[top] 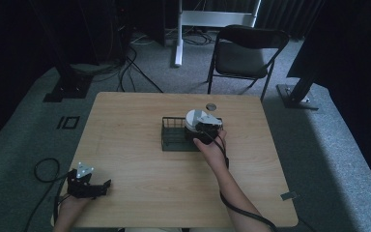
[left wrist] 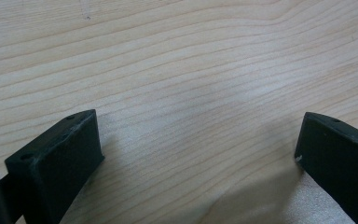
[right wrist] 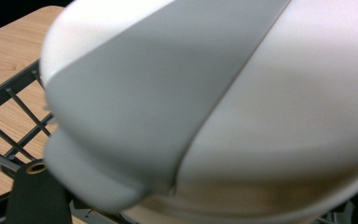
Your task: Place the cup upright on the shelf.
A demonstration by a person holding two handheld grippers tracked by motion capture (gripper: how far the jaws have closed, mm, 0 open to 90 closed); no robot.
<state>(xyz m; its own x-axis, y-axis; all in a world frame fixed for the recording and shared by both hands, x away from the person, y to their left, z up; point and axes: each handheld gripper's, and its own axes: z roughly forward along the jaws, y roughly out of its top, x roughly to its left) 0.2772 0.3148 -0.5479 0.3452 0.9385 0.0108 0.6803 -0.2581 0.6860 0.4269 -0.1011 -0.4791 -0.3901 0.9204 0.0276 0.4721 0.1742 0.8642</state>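
We see the jaws of the left gripper point(left wrist: 198, 154) spread wide over bare wood, nothing between them; in the high view this left gripper point(top: 88, 185) rests at the near left part of the table point(top: 125, 145), the person's left hand behind it.

The right gripper point(top: 204, 129) reaches to the table's middle, at the right end of a black wire basket point(top: 173, 137). A round white and grey container point(top: 196, 117) sits right against it, at or over the basket's right compartment. In the right gripper view the container point(right wrist: 223, 107) looms blurred and very close, with one black jaw at the lower left touching its underside and the basket wires point(right wrist: 14, 116) behind. We cannot tell whether these jaws are clamped on it.

A small round grey disc point(top: 211, 107) lies on the table just beyond the basket. A folding chair point(top: 245, 52) stands on the carpet past the far edge.
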